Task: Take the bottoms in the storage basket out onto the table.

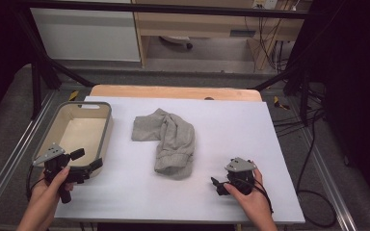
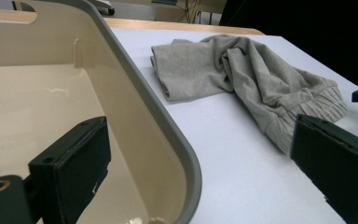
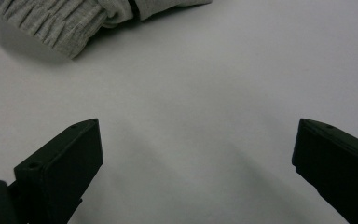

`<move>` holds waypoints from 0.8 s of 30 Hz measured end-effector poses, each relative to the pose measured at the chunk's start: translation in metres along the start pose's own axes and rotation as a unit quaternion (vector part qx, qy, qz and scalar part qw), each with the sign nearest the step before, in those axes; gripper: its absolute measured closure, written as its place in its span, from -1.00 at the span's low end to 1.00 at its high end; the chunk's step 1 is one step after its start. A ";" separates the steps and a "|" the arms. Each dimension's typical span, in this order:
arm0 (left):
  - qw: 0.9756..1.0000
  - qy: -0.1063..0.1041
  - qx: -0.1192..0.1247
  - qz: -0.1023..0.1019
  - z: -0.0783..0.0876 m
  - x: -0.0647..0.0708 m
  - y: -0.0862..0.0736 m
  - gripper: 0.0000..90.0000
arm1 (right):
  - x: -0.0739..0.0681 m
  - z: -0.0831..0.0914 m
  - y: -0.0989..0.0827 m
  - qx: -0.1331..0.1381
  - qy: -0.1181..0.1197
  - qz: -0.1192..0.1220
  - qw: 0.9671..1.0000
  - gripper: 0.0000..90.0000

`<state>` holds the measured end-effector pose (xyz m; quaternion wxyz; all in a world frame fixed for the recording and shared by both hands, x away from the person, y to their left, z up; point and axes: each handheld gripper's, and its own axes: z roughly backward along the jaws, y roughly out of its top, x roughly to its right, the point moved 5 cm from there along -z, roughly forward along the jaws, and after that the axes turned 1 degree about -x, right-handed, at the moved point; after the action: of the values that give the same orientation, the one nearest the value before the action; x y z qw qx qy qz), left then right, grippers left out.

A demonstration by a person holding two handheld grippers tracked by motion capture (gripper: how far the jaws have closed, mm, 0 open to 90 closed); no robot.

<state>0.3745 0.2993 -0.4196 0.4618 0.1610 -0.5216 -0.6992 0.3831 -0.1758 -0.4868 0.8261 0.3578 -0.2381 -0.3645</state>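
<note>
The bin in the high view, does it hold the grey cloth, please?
No, the bin is empty; the cloth lies crumpled on the table beside it.

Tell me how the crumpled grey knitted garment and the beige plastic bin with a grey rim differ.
The crumpled grey knitted garment is soft and lies in a loose heap at the middle of the white table; the beige plastic bin with a grey rim is rigid, box-shaped and stands at the table's left edge. The garment is grey throughout; the bin is two-toned and holds nothing. Neither is gripped.
</note>
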 end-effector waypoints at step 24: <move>0.999 0.019 0.024 -0.015 0.007 0.000 -0.016 -0.82 | -0.001 0.000 0.000 0.001 0.003 0.001 1.000 -0.94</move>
<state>0.3622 0.3039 -0.4313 0.4574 0.1933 -0.5269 -0.6898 0.3825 -0.1750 -0.4865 0.8268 0.3593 -0.2361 -0.3628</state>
